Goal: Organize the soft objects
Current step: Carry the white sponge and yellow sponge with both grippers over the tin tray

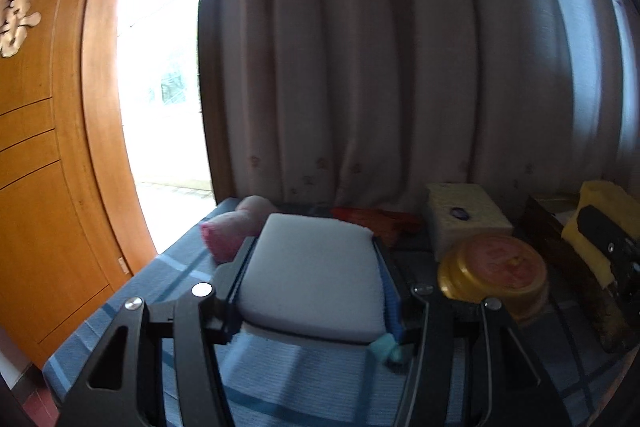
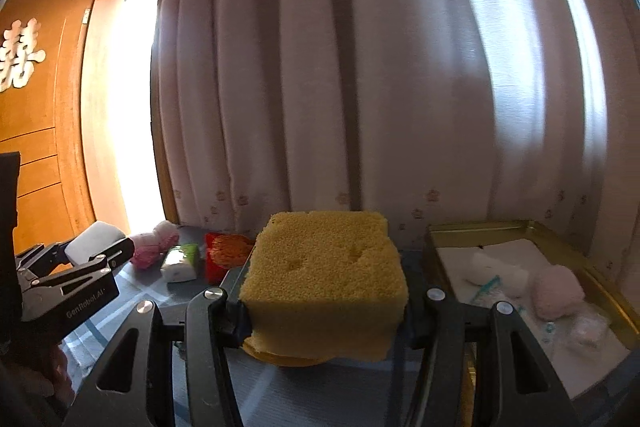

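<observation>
A pleated curtain fills the back of both views; at ten o'clock stands a wooden door, its upper part cut off, beside a glare-white opening where nothing can be made out. Below lies a blue checked cloth.

At four o'clock in the right wrist view sits a gold tray, its near end cut off by the frame, holding white pads and a pink puff; the small bits around them are too blurred to name.

The left gripper is closed part-way on a white sponge, pads pressing both sides; something teal hangs at its lower right, unclear what. The right gripper likewise squeezes a yellow sponge, which hides a yellowish object beneath it, perhaps the lid.

At two o'clock from the white sponge stand a pale box and a gold round lid. Behind lie a pink roll at eleven o'clock and an orange bundle at one, both partly hidden. A green-white packet shows only in the right view.
</observation>
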Demonstrator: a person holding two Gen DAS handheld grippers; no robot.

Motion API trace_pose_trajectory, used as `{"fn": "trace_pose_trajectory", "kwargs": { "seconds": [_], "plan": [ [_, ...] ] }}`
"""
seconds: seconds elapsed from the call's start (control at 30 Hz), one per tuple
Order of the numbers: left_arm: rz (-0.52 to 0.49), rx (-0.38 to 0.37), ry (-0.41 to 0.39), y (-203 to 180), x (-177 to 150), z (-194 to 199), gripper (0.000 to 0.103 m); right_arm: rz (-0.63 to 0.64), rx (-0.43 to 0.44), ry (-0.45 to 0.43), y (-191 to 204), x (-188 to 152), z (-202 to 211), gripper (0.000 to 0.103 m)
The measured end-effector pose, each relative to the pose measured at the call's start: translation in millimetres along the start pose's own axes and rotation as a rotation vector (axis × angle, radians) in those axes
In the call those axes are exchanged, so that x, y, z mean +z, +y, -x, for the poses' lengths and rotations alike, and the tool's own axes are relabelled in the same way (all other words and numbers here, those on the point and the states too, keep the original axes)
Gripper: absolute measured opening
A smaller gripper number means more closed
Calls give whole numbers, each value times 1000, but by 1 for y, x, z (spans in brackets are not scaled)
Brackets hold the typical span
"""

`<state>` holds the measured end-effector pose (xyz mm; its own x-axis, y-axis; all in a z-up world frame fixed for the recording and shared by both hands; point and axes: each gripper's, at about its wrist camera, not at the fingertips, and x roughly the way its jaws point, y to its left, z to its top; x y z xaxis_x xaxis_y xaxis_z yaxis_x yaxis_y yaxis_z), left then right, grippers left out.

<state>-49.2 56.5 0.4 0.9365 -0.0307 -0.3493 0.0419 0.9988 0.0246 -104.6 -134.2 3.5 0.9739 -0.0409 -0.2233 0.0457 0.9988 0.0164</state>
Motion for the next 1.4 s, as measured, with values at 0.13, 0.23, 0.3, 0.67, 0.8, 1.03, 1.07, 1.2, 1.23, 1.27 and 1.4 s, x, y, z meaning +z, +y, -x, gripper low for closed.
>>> {"fn": "trace_pose_trajectory", "kwargs": {
  "seconds": [0.13,0.23,0.3,0.67,0.8,1.03,1.07,1.2,1.23,1.27,1.4],
  "plan": [
    [-14,-26,4,-15,0,2,54,3,-28,-12,-10,0,7,57],
    [-25,-40,7,-26,0,4,54,7,-48,-18,-18,-1,13,57],
    [-32,-46,8,-32,-1,5,54,5,-58,-22,-23,-1,16,57],
    [-79,-101,17,-74,-3,11,54,-25,-104,-40,-55,-3,33,57],
    [-86,-143,16,-88,-3,14,54,-27,-128,-49,-67,-3,40,57],
    [-81,-274,4,-113,-5,26,54,-39,-176,-53,-94,-7,55,57],
    [-83,-291,8,-118,-5,27,54,-40,-184,-54,-98,-8,58,57],
    [-84,-361,26,-138,-5,29,54,-58,-216,-46,-119,-10,66,57],
    [-83,-380,33,-143,-4,30,54,-58,-227,-45,-124,-10,68,57],
    [-83,-393,37,-147,-3,31,54,-50,-244,-46,-129,-10,70,57],
    [-86,-432,40,-164,-1,32,54,-44,-302,-46,-152,-10,75,57]
  ]
}}
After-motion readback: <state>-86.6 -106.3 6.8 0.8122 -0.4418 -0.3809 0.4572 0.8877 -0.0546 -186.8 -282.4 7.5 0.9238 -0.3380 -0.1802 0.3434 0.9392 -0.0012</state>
